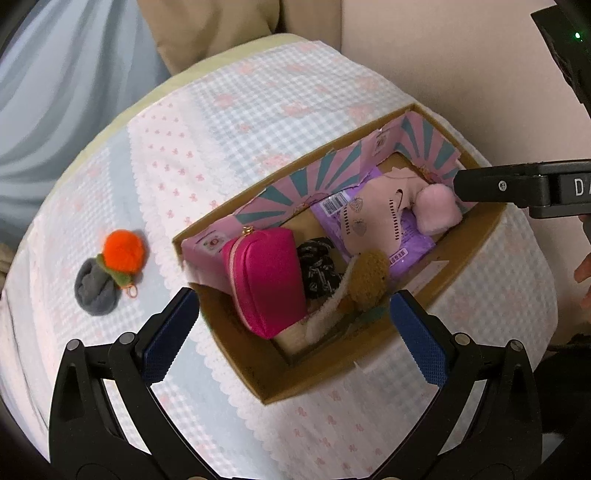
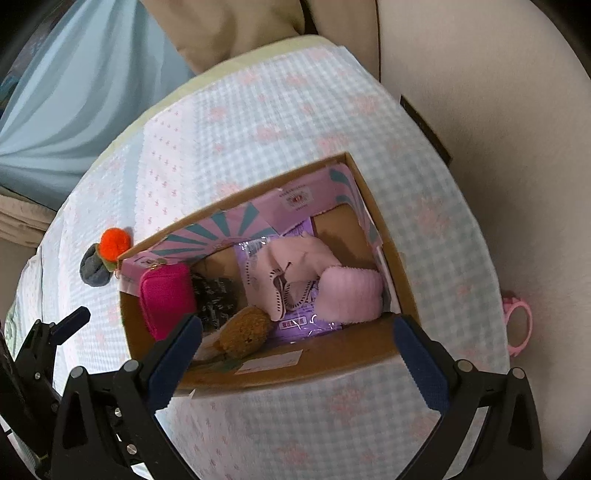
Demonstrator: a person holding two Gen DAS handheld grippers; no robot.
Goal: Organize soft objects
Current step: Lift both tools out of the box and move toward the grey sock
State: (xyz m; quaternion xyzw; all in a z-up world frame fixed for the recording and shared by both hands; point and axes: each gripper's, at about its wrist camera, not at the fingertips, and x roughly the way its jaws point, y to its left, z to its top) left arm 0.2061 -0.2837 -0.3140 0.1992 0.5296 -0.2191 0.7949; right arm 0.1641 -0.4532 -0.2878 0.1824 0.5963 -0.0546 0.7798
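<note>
An open cardboard box [image 1: 325,373] on the checked cloth holds a magenta zip pouch [image 1: 264,280], a black patterned piece [image 1: 319,269], a brown knitted toy [image 1: 367,280], a pale pink garment [image 1: 380,210] on a purple packet [image 1: 410,243], and a fluffy pink item [image 1: 437,210]. My left gripper [image 1: 293,299] hangs open above the pouch end, nothing between its pads. My right gripper [image 2: 297,321] stands open over the box's near wall [image 2: 332,354], above the brown toy [image 2: 245,332] and fluffy pink item [image 2: 351,295], holding nothing. An orange pompom [image 1: 122,251] and a grey soft roll [image 1: 95,291] lie outside the box.
The blue and pink checked cloth [image 1: 258,110] covers a rounded surface with drops on all sides. Beige cushions [image 1: 221,33] and a blue striped fabric [image 1: 55,92] lie beyond it. A pink ring-shaped object [image 2: 519,325] sits off the cloth's right edge.
</note>
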